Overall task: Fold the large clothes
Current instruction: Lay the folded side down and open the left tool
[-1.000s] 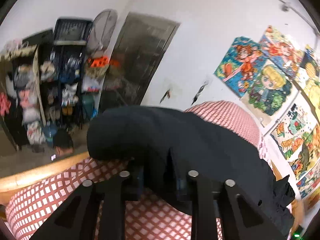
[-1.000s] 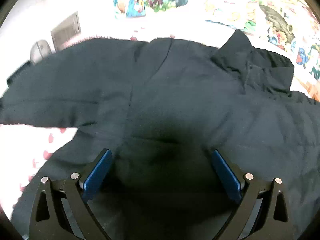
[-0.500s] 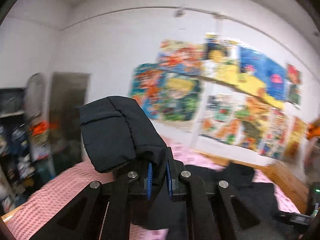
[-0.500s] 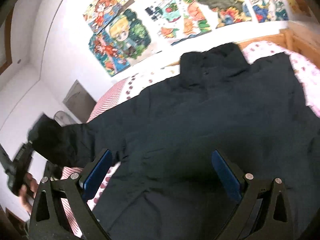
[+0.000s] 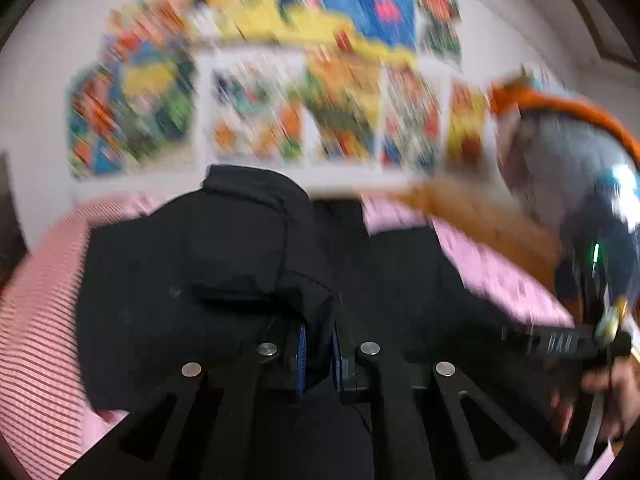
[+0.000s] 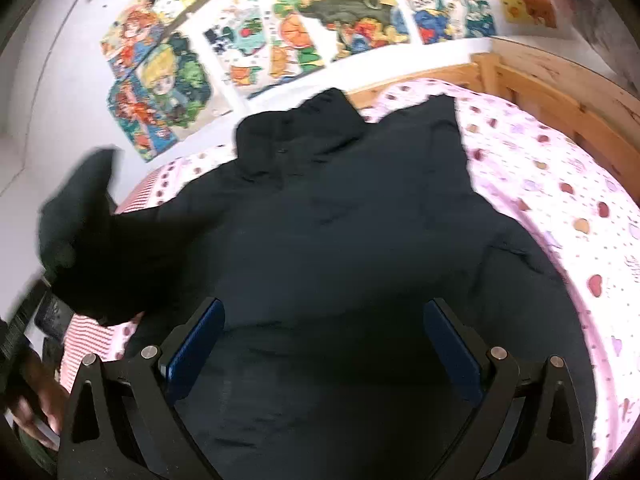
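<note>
I had the left gripper clamped on the sleeve, lifted over the jacket spread on the bed. The right gripper hung wide, empty. Next, I judged: lay the sleeve across the chest.

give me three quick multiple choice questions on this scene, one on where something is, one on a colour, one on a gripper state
1. Where does the jacket's body lie?
A. on the bed
B. on a chair
C. on the floor

2. What colour is the jacket?
A. red
B. black
C. white

3. How is the right hand-held gripper?
A. shut on the collar
B. shut on the sheet
C. open, holding nothing

Key: 1 A, the black jacket is spread over the pink patterned bedsheet inside the wooden bed frame. 2 B, its fabric is black throughout. 3 C, the right hand-held gripper has its blue pads wide apart above the jacket, while the left hand-held gripper is shut on the sleeve.
</note>
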Demonstrator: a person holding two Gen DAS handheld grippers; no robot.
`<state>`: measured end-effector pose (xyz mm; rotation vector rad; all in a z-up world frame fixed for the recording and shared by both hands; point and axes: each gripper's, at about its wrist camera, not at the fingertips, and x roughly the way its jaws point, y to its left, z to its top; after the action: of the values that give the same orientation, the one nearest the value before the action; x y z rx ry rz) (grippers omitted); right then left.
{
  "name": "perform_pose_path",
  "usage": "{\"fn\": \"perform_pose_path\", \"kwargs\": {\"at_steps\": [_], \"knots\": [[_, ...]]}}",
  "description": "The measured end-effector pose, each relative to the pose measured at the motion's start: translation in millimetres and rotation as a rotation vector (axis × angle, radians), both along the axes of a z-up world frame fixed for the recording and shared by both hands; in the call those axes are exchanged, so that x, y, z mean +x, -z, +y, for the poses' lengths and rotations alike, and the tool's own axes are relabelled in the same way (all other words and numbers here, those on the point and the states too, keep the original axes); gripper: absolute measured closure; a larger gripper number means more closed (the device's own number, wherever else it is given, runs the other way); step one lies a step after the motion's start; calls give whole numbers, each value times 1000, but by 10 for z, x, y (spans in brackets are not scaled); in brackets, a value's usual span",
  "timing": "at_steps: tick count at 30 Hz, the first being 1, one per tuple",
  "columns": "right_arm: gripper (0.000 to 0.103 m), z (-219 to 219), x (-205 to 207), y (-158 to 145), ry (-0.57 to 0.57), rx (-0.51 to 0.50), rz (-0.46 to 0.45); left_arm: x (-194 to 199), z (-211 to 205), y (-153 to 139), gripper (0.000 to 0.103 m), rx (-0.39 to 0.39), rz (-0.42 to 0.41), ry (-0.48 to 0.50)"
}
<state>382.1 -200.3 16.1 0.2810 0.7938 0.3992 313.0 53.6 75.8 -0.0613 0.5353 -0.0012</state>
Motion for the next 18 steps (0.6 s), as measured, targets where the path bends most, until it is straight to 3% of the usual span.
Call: {"fn": "perform_pose_path", "kwargs": {"at_steps": [4, 9, 11, 12, 15, 18], "knots": [[5, -124, 87, 114, 26, -12, 23, 161, -138, 410, 93, -19, 152, 100], [5, -97, 229, 250, 25, -18, 49, 160, -149, 645, 91, -68, 244, 167], [5, -78, 247, 297, 17, -12, 57, 159, -148, 690, 85, -79, 272, 186], [5, -56, 261, 312, 10, -5, 62, 174, -135, 702, 74, -87, 279, 193], [5, 8, 287, 337, -22, 33, 67, 104, -72, 680, 20, -142, 265, 216], [5, 98, 284, 334, -47, 40, 62, 37, 42, 630, 17, -199, 242, 218]]}}
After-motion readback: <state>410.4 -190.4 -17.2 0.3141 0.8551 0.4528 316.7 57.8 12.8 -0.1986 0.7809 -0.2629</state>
